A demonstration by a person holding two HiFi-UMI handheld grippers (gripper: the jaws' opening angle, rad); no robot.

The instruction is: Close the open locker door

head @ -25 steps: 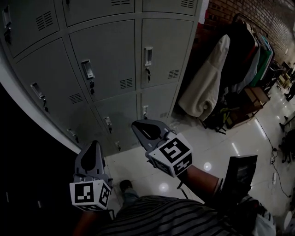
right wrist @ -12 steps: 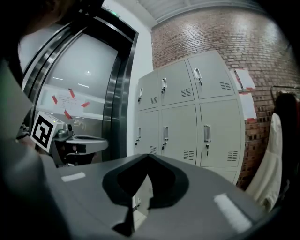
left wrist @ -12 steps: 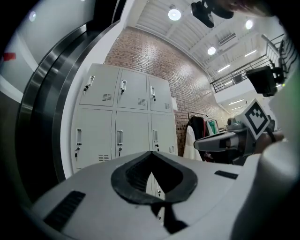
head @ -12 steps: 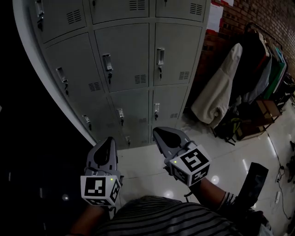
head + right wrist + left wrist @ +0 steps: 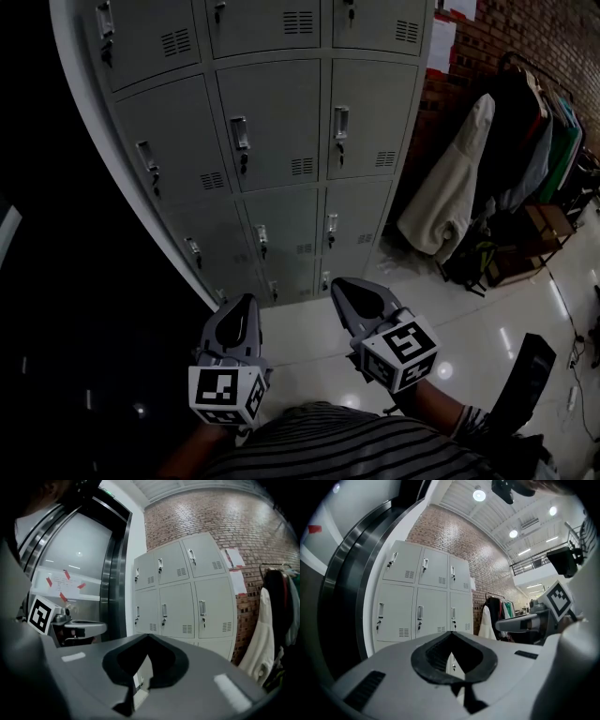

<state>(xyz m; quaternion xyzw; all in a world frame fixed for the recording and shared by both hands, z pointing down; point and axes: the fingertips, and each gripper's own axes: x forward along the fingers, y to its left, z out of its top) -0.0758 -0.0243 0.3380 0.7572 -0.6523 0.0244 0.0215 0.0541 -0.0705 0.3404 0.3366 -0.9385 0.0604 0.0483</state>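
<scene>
Facing: a bank of grey lockers [image 5: 281, 141] fills the upper centre of the head view, three columns wide, each door with a handle and a small vent.
Doors: every door in view lies flush with its frame; I cannot pick out an open one.
Left gripper [image 5: 247, 302]: lower centre-left of the frame, pointing up towards the bottom row of lockers and well apart from them; its fingers [image 5: 423, 654] are closed together with nothing between them.
Right gripper [image 5: 343, 284]: just beside the left one, tip slanted to the upper left; its fingers [image 5: 165, 667] are also pressed shut and empty.
Right side: a pale coat [image 5: 450, 202] hangs on a clothes rack [image 5: 539, 112] by a brick wall [image 5: 525, 28].
Floor [image 5: 487, 319]: glossy light tiles catching lamp reflections.
Bottom edge: a striped shirt [image 5: 356, 448].
</scene>
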